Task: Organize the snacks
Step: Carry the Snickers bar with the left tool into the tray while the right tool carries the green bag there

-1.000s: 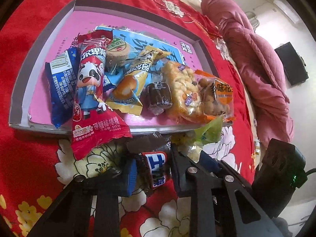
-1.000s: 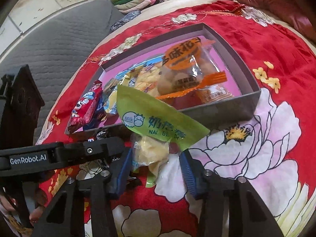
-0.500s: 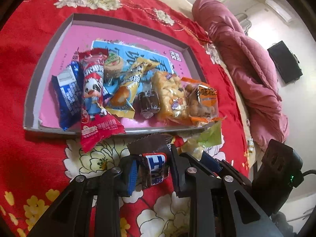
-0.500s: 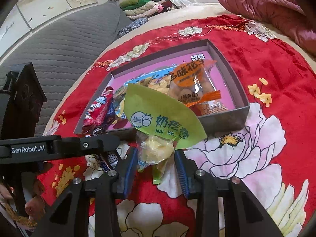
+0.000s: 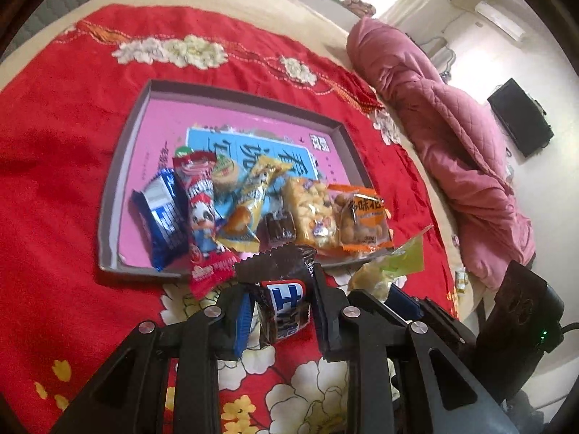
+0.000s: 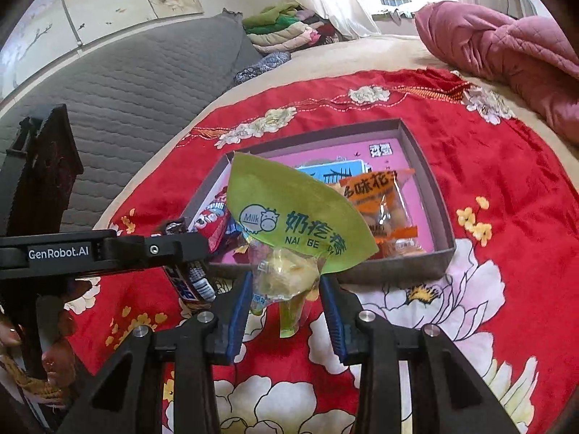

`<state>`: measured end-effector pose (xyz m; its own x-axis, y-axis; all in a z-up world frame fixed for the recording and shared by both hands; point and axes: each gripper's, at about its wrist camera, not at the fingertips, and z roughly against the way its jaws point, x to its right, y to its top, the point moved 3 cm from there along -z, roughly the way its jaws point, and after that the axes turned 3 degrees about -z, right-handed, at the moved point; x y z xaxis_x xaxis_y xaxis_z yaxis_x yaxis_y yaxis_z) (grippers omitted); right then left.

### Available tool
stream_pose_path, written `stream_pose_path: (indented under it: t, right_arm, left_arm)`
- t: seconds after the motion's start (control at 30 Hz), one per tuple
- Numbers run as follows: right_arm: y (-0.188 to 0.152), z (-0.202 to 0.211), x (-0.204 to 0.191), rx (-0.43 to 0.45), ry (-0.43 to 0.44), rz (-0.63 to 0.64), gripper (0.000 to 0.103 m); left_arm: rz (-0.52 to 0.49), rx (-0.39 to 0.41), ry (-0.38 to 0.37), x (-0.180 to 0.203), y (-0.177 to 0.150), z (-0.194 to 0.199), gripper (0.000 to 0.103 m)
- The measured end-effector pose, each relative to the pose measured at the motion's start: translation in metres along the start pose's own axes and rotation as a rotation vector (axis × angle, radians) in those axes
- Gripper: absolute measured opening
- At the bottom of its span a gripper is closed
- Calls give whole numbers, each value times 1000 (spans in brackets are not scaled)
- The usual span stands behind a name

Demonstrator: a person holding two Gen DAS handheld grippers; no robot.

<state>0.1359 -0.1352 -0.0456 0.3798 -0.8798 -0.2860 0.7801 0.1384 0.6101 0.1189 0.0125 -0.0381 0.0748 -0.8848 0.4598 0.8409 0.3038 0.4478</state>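
My left gripper point(image 5: 280, 313) is shut on a dark brown chocolate bar point(image 5: 284, 307) with a blue-and-white label, held above the red cloth just in front of the grey tray point(image 5: 119, 181). My right gripper point(image 6: 286, 300) is shut on a green milk-candy packet point(image 6: 289, 217), also lifted in front of the tray point(image 6: 438, 199). The tray holds a row of snacks: a blue wafer pack point(image 5: 163, 217), a red panda-print stick point(image 5: 201, 202), a yellow cone snack point(image 5: 249, 199), a puffed-rice bar point(image 5: 313, 209) and an orange peanut bag point(image 5: 363, 217). The chocolate bar also shows in the right wrist view point(image 6: 191, 282).
A red floral cloth point(image 5: 54, 144) covers the bed. A pink quilt point(image 5: 452, 126) is heaped at the right. A grey padded headboard point(image 6: 126, 83) and folded clothes point(image 6: 286, 29) lie beyond. The tray's far half point(image 5: 202, 115) shows bare pink lining.
Both grippers have risen and drawn back from the tray with their snacks held. The right gripper closed on the green packet. The tray now looks smaller and farther.
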Motion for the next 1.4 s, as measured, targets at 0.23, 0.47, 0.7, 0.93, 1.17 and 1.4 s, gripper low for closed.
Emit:
stream_pose_path:
  t: [0.23, 0.47, 0.7, 0.93, 1.17, 1.4]
  right_arm:
    - [8, 3, -4, 18, -8, 15, 38]
    - [18, 7, -6, 40, -16, 18, 38]
    - [26, 12, -10, 58, -25, 33, 38]
    - [33, 13, -13, 68, -38, 50, 38]
    - [40, 12, -15, 75, -42, 51, 38]
    - [43, 6, -16, 68, -42, 50, 38]
  left_arm:
    - [-13, 37, 9, 0, 4, 11, 29]
    - [-12, 72, 18, -3, 10, 22, 29]
    - [0, 94, 23, -8, 15, 28, 29]
    - [8, 114, 44, -14, 23, 32, 29]
    - [30, 123, 37, -24, 31, 33, 29]
    - [61, 90, 19, -31, 38, 21, 29]
